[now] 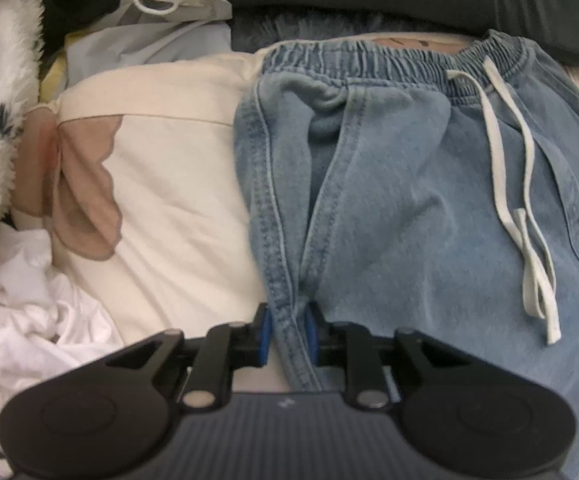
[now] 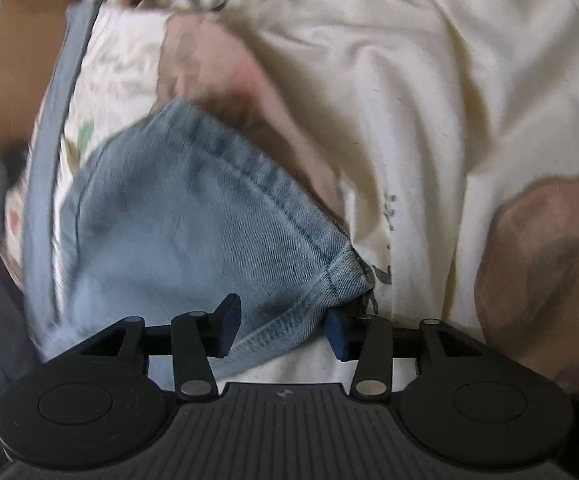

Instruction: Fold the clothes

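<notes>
one faded denim shorts [image 1: 389,200], ribbed elastic waistband, cream sheet [image 1: 169,200]

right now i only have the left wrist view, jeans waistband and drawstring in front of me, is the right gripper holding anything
Observer: No. The right gripper is open, and a hem corner of the jeans lies between its fingers unpinched.
Operator: whats under that hem
Observer: It lies on the cream sheet, by a brownish printed patch.
Operator: is the corner centred in the gripper
Observer: No. It sits close to the finger on the right of the picture, and the denim stretches away to the left.
</notes>
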Action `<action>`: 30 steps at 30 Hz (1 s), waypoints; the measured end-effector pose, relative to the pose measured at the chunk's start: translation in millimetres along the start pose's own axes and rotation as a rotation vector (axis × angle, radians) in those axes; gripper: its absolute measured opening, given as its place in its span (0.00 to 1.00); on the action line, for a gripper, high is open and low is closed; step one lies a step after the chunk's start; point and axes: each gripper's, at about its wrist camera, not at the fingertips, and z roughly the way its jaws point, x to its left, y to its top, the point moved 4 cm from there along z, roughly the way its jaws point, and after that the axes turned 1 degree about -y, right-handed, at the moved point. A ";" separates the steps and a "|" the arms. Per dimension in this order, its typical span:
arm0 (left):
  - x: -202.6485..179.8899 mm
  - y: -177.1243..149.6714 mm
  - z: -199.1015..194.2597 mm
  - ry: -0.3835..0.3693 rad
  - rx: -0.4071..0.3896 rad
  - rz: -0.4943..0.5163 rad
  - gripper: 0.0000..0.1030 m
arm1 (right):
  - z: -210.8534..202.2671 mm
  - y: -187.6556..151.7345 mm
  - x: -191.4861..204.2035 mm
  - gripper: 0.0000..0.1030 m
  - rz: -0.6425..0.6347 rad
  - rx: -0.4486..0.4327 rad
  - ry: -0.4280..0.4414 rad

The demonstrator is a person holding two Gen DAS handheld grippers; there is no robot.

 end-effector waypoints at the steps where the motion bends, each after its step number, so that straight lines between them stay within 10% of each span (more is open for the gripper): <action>1: 0.4 -0.3 -0.3 0.000 0.002 0.001 0.19 | -0.7 0.3 -3.5 0.49 0.028 -0.004 0.017; 21: 3.3 -10.9 -6.7 0.035 -0.001 0.022 0.21 | -13.6 0.7 -10.1 0.46 0.171 -0.043 0.226; 30: 7.8 -11.4 -7.4 0.027 0.000 0.019 0.22 | -6.8 4.3 -16.1 0.43 0.157 -0.047 0.184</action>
